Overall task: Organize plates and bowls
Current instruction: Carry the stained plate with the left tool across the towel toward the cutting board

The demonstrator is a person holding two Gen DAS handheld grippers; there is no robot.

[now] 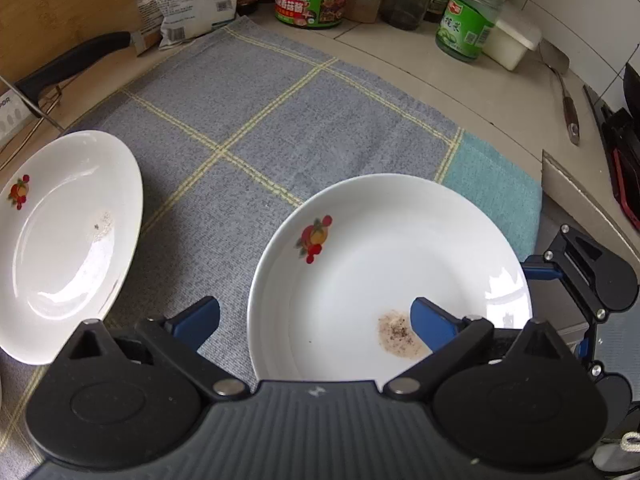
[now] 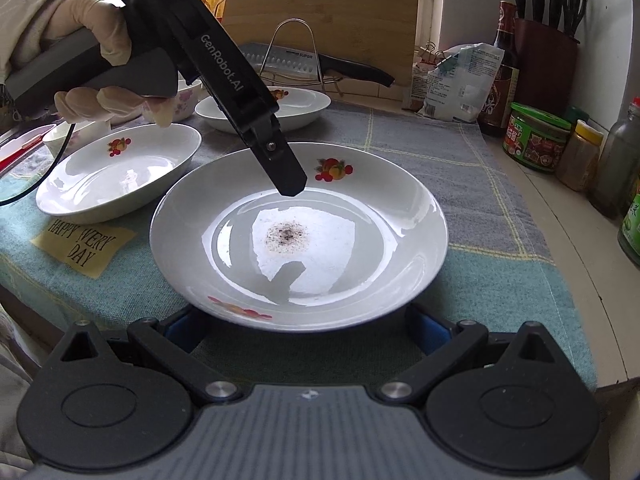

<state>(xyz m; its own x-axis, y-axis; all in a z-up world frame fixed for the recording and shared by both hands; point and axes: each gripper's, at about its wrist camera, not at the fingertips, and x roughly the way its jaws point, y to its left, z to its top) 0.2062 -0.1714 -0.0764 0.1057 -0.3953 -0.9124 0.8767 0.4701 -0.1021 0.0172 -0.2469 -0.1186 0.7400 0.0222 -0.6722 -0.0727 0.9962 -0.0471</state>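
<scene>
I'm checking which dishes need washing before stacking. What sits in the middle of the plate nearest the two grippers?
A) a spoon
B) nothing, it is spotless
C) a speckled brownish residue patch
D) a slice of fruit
C: the plate carries a speckled brownish residue patch in its well, seen from both wrist views; no utensil or food lies in it.
</scene>
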